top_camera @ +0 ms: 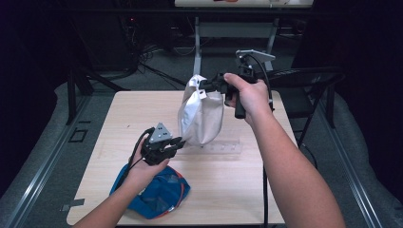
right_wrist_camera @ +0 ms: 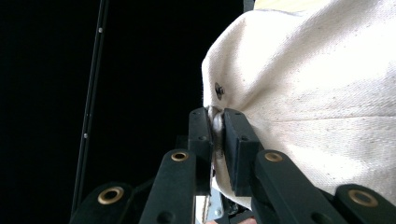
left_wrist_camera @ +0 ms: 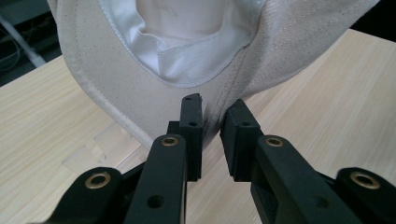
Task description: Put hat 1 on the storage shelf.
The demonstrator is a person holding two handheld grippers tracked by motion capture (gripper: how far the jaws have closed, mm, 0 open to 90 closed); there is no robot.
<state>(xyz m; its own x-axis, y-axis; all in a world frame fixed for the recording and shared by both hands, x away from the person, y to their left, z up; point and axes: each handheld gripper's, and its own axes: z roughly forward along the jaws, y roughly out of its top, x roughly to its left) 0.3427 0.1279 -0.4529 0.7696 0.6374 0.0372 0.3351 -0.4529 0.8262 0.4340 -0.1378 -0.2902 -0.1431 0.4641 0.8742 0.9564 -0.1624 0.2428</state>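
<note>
A cream cap point(top_camera: 202, 116) hangs above the wooden table point(top_camera: 233, 185). My right gripper point(top_camera: 205, 85) holds it up from its top edge. In the right gripper view the gripper point(right_wrist_camera: 217, 135) is shut on a thin fold of the cap point(right_wrist_camera: 317, 93) beside a small metal eyelet. My left gripper point(top_camera: 179, 141) sits low at the cap's bottom edge. In the left gripper view the cap point(left_wrist_camera: 116, 84) shows its white lining. Its lower rim dips into the narrow gap of the left gripper point(left_wrist_camera: 212, 135), and the pads point(left_wrist_camera: 191, 135) stand a little apart from the cloth.
A blue cloth item with orange trim point(top_camera: 159, 192) lies near the table's front left, under my left wrist. A clear plastic strip point(top_camera: 223, 148) is on the table below the cap. A dark folding chair point(top_camera: 304, 78) stands past the right edge.
</note>
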